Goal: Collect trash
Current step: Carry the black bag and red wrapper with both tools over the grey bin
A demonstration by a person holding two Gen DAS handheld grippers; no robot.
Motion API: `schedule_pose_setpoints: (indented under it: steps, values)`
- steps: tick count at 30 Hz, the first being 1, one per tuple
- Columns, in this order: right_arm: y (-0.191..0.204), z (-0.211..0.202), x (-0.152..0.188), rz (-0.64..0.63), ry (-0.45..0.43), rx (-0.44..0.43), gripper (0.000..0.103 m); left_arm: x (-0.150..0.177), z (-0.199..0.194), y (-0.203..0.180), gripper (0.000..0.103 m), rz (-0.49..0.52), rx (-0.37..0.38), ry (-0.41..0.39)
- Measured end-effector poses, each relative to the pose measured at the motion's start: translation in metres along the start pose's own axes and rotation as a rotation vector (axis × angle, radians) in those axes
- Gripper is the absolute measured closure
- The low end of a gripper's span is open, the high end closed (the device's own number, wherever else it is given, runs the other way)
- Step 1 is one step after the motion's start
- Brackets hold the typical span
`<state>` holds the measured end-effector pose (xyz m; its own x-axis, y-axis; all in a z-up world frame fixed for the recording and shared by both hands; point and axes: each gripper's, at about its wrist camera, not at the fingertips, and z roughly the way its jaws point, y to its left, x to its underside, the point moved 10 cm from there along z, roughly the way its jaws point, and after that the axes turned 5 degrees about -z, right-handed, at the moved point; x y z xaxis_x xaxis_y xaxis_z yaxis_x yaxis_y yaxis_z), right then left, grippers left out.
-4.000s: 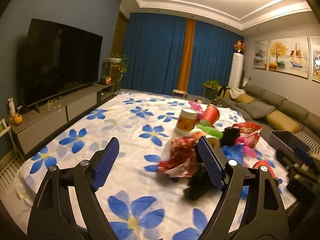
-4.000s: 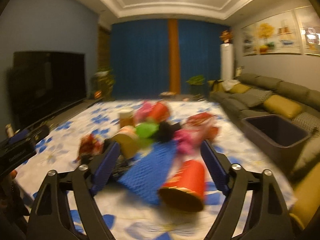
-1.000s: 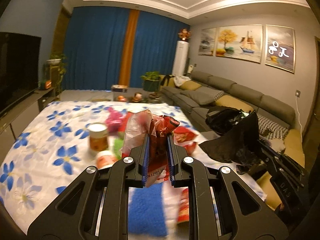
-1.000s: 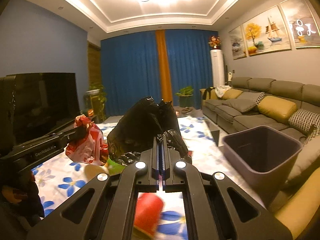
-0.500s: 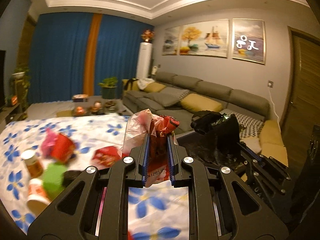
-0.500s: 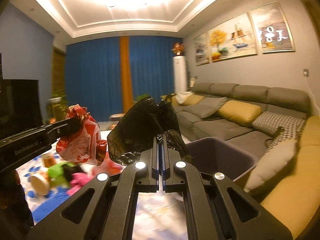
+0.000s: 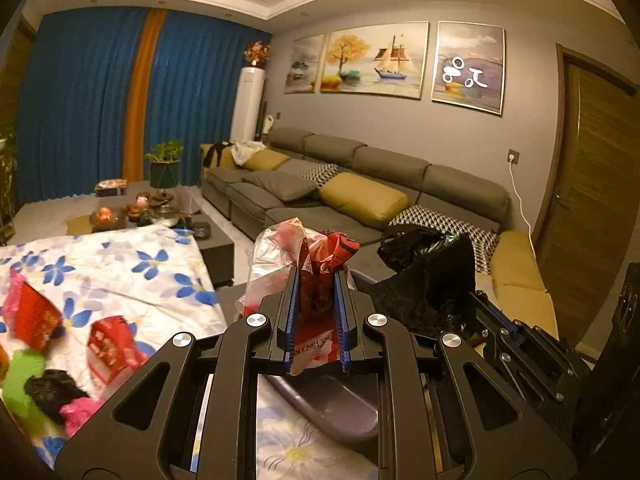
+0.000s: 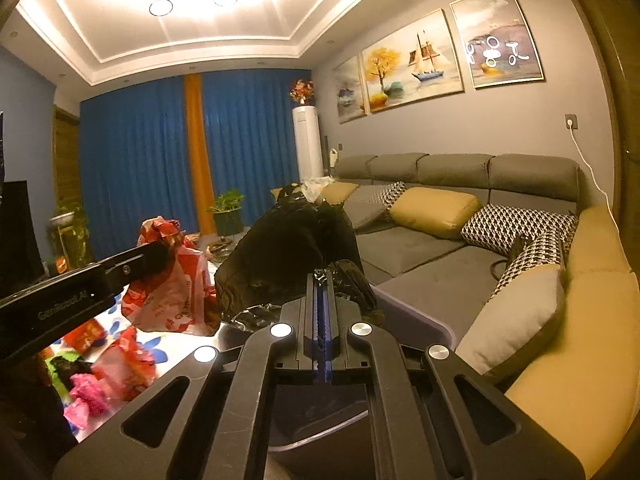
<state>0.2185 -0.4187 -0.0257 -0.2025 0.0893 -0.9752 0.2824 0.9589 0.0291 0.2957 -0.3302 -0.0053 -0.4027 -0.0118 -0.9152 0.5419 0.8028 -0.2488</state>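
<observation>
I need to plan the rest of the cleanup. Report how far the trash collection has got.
Nothing can be seen dropped in the bin yet. In hand: the left gripper clamps a red wrapper, the right gripper a black bag, both over the bin. Left: red packets and pink scraps on the floral cloth.

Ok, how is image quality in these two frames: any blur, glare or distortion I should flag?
Left wrist view: the trash on the floral cloth at lower left is motion-blurred, while the red wrapper in the left gripper is sharp. Right wrist view: the ceiling lights blow out into glare, and the painting catches reflections. Both views show fisheye bowing and dark corners.
</observation>
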Motion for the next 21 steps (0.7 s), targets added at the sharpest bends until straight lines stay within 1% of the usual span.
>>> schedule_pose_setpoints:
  steps: [2,10,15,21]
  values:
    - [-0.001,0.006,0.001,0.005,0.009,0.002,0.100,0.001,0.012,-0.003,0.087,-0.002,0.006,0.011]
    - [-0.012,0.029,0.004,0.008,0.036,0.008,0.100,0.005,0.036,-0.011,0.087,0.011,0.019,0.044]
    - [-0.015,0.037,0.004,0.014,0.045,0.004,0.100,0.005,0.047,-0.012,0.087,-0.009,0.032,0.063]
    - [-0.018,0.043,0.004,0.019,0.055,-0.003,0.100,0.005,0.059,-0.011,0.087,-0.039,0.066,0.088]
